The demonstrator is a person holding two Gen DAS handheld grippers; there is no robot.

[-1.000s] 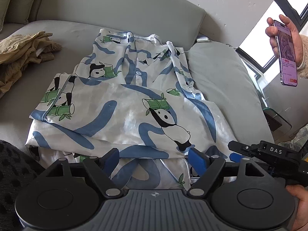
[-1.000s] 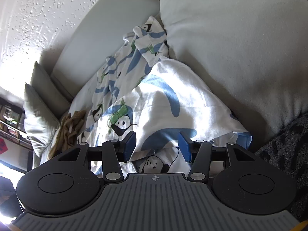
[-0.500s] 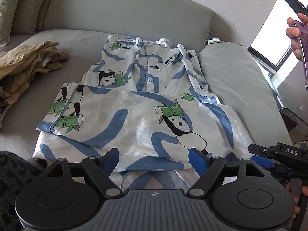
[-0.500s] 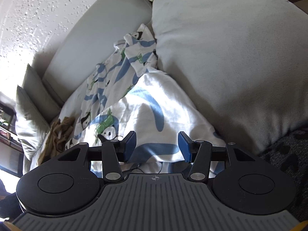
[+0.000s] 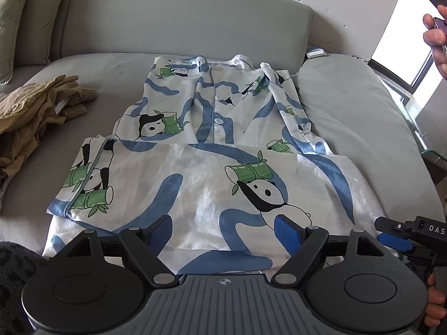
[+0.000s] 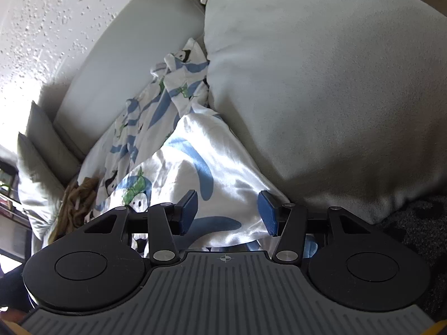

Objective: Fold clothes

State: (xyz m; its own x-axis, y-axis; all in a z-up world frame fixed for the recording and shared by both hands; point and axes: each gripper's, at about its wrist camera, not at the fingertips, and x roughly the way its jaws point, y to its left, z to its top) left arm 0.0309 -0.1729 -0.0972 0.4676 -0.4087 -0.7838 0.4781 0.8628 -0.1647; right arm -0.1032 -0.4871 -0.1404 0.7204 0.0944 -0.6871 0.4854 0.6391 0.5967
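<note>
A white satin pyjama top (image 5: 212, 167) with blue swirls, pandas and green bamboo lies flat on the grey sofa seat (image 5: 111, 69). Its lower part is folded up over the body. My left gripper (image 5: 226, 231) hovers open over the near edge of that fold, blue pads wide apart, nothing pinched. In the right wrist view my right gripper (image 6: 227, 213) is open above the top's right side (image 6: 195, 167), close to the big cushion (image 6: 321, 97). The right gripper (image 5: 388, 233) also shows at the right edge of the left wrist view, by the garment's corner.
A crumpled tan garment (image 5: 36, 111) lies on the seat at left. A large grey cushion (image 5: 349, 117) borders the top on the right. A dark fuzzy blanket (image 5: 14, 265) is at the near left. A person's hand with a phone (image 5: 435, 36) is at the upper right.
Both grippers have crept forward over the pyjama top; the left pads now sit above the folded edge. The hand with the phone has slid to the frame's edge. Jaws stay open.
</note>
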